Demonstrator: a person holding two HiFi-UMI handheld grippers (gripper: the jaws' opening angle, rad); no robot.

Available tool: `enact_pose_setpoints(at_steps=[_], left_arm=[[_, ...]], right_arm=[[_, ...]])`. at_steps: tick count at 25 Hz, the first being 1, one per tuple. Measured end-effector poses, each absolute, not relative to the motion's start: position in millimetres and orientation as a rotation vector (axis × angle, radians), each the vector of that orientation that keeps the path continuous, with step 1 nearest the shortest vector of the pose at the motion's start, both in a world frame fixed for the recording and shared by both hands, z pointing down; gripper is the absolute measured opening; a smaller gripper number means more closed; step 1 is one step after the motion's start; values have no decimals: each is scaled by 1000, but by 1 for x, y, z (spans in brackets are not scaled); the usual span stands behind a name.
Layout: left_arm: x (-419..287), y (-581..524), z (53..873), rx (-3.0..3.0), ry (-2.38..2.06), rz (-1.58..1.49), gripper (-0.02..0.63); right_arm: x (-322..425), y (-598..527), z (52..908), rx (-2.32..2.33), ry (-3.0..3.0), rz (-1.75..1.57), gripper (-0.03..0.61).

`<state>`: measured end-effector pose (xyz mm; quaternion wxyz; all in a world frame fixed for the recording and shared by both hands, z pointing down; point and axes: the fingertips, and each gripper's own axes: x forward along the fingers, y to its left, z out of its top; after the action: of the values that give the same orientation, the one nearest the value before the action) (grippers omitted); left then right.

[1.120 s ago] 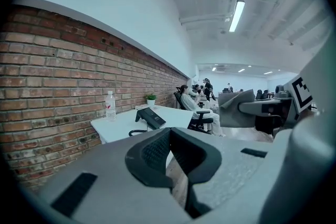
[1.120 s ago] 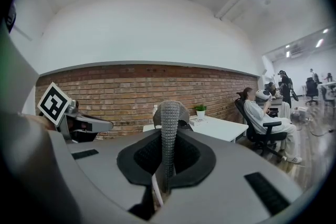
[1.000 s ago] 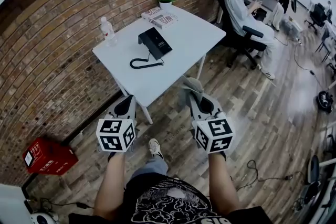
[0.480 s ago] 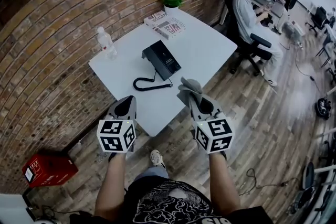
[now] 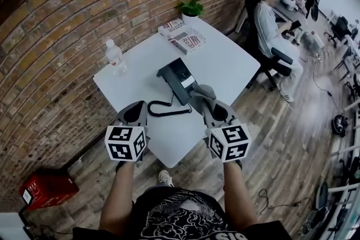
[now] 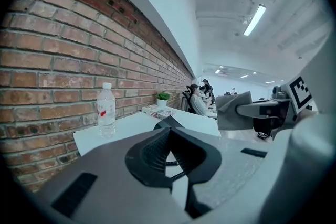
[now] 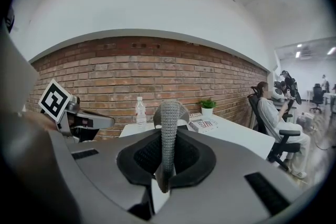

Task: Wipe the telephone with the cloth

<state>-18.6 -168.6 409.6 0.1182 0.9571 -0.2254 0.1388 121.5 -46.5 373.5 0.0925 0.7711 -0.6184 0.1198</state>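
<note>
one white table (image 5: 225, 64). one black telephone (image 5: 177, 78) mid-table, toward the near edge. two magazines (image 5: 183, 36) at the far corner, print unreadable. right gripper (image 5: 207, 107) clamps the grey cloth (image 5: 203, 91) over the near edge. left gripper (image 5: 138, 108) pinched together, empty. one red-labelled bottle (image 5: 115, 57) at the left edge.

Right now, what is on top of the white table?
On the table: a black telephone with its curly cord, a water bottle, a stack of books and a small plant. The grey cloth in the right gripper covers the telephone's near corner.
</note>
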Motion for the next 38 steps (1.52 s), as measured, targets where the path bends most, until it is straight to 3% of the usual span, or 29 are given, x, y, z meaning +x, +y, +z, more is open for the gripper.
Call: enact_pose_setpoints(at_steps=[22,38], left_arm=[[15,-206,445,2591,-1055,429,5],[-4,-197,449,2399,-1381,425,5]], right_arm=[[176,-181,408,1817,-2196,335,11],[161,-270,464,1413,-2355,424,11]])
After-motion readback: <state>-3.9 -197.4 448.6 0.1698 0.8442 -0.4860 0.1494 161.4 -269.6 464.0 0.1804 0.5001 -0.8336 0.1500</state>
